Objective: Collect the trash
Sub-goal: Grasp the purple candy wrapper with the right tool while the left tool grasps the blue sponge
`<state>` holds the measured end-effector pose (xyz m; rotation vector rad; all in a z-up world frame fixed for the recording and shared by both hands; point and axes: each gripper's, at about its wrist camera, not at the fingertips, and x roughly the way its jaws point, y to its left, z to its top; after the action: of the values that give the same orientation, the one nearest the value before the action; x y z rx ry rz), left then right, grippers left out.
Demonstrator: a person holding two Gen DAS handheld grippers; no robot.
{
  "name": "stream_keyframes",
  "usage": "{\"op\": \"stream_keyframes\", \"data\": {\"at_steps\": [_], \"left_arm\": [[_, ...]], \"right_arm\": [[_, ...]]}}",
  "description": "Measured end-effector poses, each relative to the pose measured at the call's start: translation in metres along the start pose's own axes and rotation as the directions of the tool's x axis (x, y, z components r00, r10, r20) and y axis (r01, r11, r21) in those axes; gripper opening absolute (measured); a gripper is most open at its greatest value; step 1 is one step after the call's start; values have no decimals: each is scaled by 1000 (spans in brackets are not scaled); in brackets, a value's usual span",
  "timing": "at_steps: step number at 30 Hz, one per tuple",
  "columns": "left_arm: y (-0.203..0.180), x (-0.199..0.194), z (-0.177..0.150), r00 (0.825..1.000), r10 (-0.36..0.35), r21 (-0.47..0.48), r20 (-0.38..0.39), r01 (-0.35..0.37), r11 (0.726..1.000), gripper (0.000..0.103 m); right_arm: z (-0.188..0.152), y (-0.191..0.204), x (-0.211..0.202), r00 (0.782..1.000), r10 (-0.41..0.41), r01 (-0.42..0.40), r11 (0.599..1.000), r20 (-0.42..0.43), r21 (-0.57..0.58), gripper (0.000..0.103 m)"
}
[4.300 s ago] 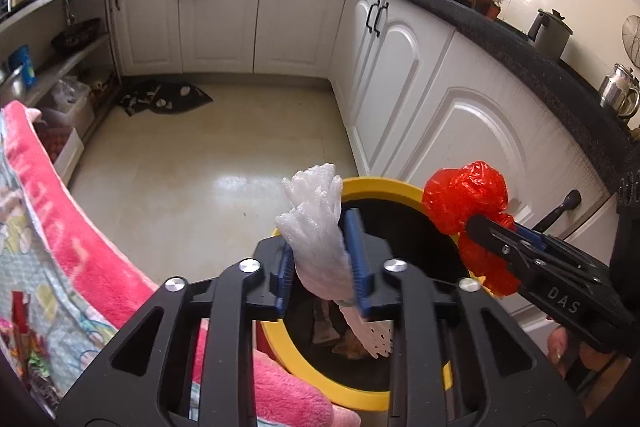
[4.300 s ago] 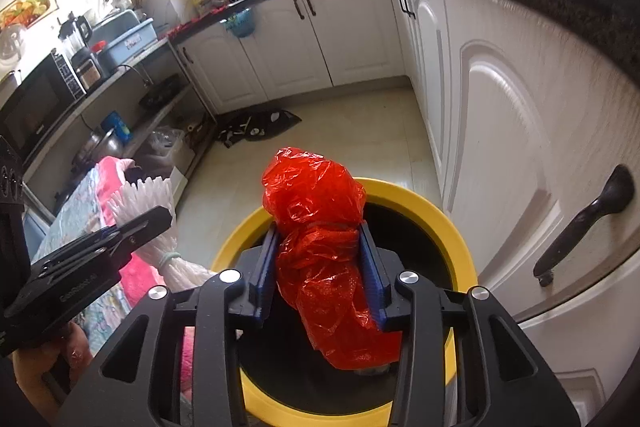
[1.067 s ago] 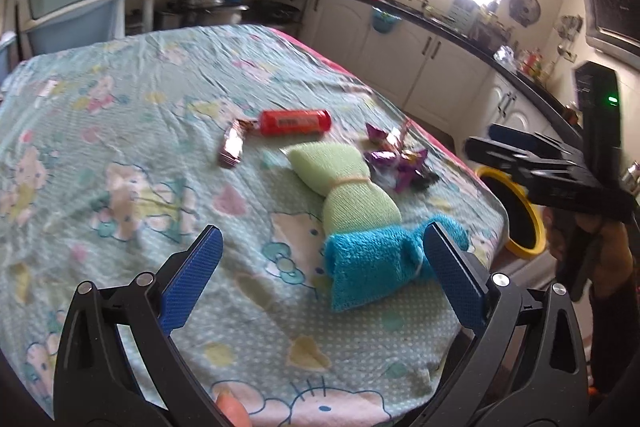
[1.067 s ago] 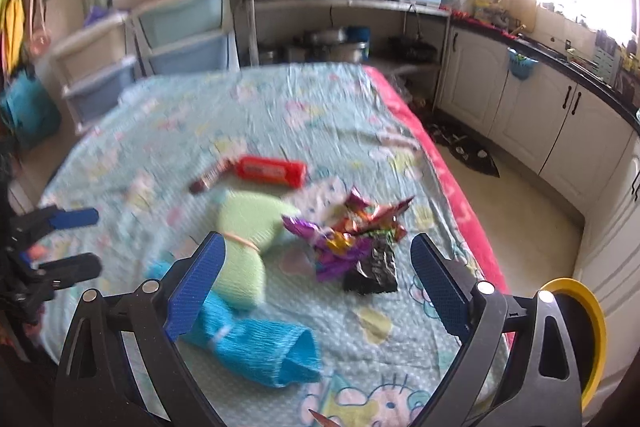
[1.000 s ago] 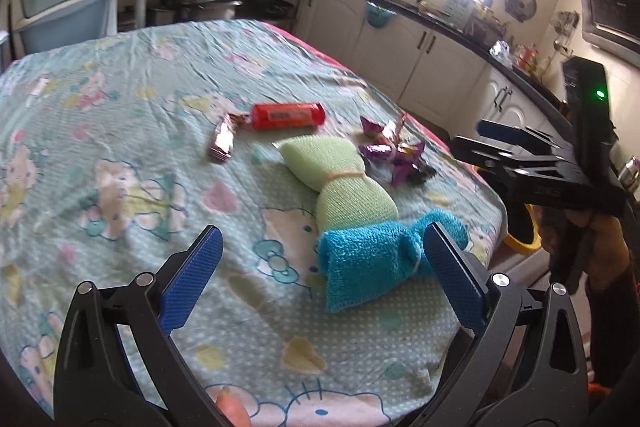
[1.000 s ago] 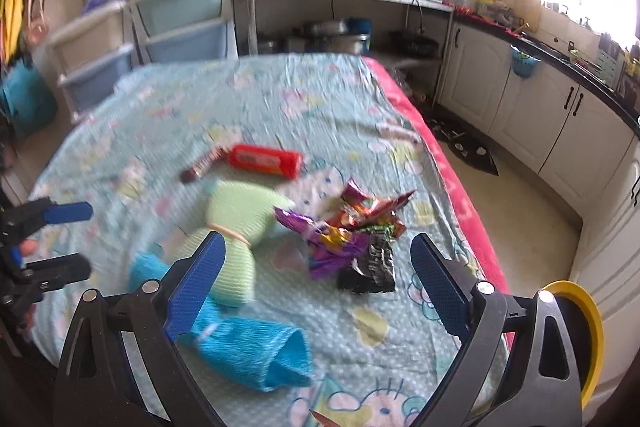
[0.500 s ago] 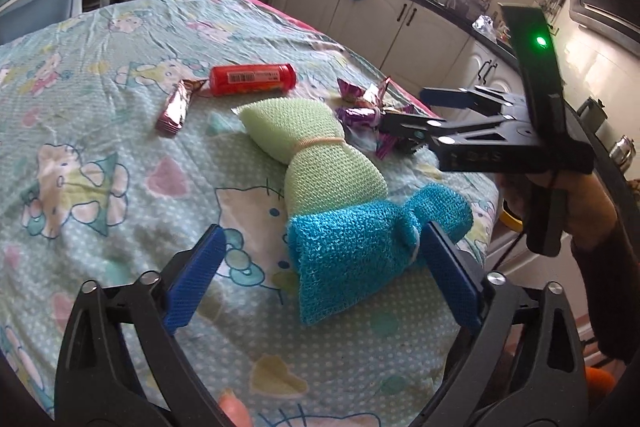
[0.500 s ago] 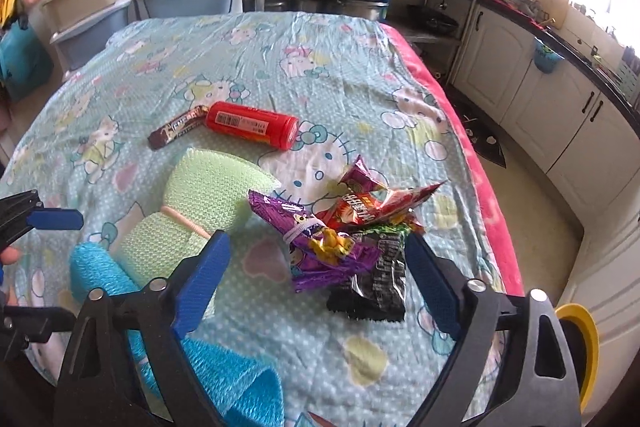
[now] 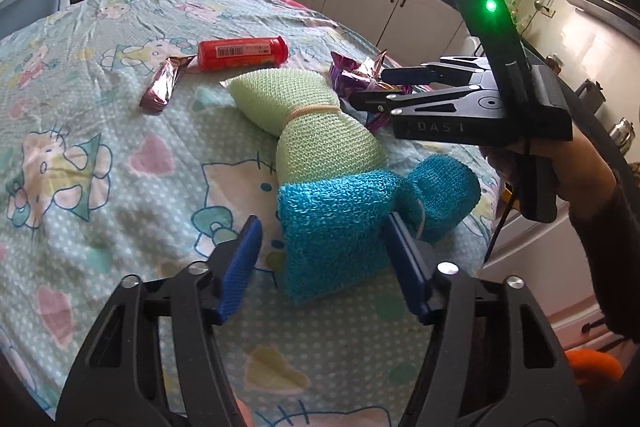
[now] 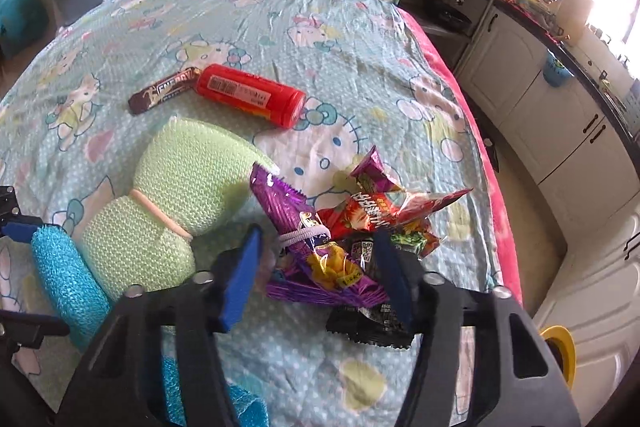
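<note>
On the table's pale blue cartoon-print cloth (image 9: 120,163), the left gripper (image 9: 320,263) straddles the near end of a turquoise knitted bundle (image 9: 340,223) tied with a rubber band. Its blue-padded jaws are closing; the right pad touches the bundle, while a gap shows at the left pad. Just beyond the turquoise bundle lies a pale green knitted bundle (image 10: 176,195), also banded at its waist, touching it. To the right of the green bundle, the right gripper (image 10: 316,267) is set over a bunch of crumpled purple, red and black snack wrappers (image 10: 340,239) bound with a white band. Its jaws are closing with the wrappers between them; the right pad meets the foil, the left stands slightly clear. Beyond the green bundle lie a red cylindrical tube with a barcode label (image 10: 250,95) and, touching its end, a brown chocolate-bar wrapper (image 10: 164,95). Far right of the green bundle, past the table edge, a yellow bin rim (image 10: 562,351) shows.
</note>
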<state>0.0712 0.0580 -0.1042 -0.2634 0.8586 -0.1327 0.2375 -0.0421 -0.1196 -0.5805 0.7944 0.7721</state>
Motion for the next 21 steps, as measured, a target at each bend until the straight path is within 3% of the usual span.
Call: {"op": "stream_keyframes", "data": {"at_steps": [2, 9, 21], "left_arm": [[-1, 0, -1, 1000, 0, 11, -7, 0, 1000, 45], [-11, -4, -4, 1000, 8, 64, -12, -7, 998, 25], [-16, -21, -3, 1000, 4, 106, 4, -4, 994, 5]], "right_arm": [[-1, 1, 0, 1000, 1, -1, 1000, -2, 0, 36], [-2, 7, -5, 1000, 12, -12, 1000, 10, -10, 31], [1, 9, -27, 996, 70, -74, 995, 55, 63, 27]]}}
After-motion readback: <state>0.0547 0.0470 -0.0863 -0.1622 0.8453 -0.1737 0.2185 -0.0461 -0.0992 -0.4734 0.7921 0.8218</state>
